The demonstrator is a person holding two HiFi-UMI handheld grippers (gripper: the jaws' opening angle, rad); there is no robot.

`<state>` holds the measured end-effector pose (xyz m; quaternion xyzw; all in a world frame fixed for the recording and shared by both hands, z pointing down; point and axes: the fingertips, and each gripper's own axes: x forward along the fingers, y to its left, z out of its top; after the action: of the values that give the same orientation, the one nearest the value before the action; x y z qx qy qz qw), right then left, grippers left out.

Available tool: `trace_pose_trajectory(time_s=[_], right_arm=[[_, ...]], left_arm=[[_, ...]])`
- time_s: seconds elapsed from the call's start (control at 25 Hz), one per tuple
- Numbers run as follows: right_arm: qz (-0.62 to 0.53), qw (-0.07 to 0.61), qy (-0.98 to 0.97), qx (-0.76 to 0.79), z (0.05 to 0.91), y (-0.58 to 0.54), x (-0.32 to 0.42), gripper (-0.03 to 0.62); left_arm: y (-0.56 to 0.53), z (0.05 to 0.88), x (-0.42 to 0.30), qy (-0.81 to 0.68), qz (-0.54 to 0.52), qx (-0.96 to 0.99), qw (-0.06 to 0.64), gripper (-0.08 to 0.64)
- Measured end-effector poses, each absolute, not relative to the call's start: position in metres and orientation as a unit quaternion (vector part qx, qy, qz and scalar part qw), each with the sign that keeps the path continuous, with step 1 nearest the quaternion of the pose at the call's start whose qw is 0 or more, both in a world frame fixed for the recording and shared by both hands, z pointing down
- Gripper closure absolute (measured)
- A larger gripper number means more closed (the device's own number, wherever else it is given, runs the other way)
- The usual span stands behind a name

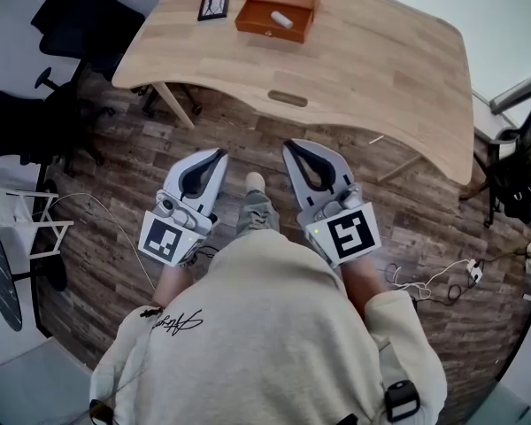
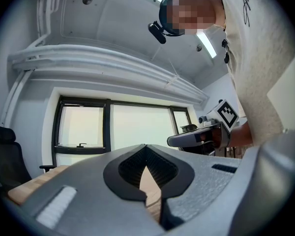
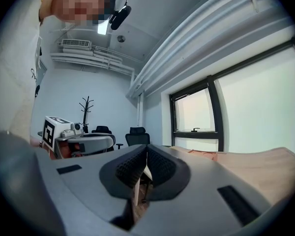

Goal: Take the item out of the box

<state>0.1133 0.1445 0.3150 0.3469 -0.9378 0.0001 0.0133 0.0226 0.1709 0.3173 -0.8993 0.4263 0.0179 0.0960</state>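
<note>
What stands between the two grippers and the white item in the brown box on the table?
Nothing visible does. The left gripper and right gripper hang over the floor short of the table; bare tabletop lies before the open box. Only the box's near wall rises in front of the white item.

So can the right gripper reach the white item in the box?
Probably not yet: the right gripper, shut, is over the floor short of the table, and the box lies far across it. Nothing blocks the way.

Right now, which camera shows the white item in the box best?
Head view: the white item lies plainly in the open brown box. Neither gripper view shows it; both look level, over the table.
</note>
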Motion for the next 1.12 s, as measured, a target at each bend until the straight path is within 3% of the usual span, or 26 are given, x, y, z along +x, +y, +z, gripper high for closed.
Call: trace_pose_trajectory(time_s=[1.12], right_arm=[[0.010,0.022,-0.930,0.367,0.319,0.018,0.085,0.581]], left_arm=[[0.039,0.319,-0.002,0.404,0.024,-0.911,0.086,0.557]])
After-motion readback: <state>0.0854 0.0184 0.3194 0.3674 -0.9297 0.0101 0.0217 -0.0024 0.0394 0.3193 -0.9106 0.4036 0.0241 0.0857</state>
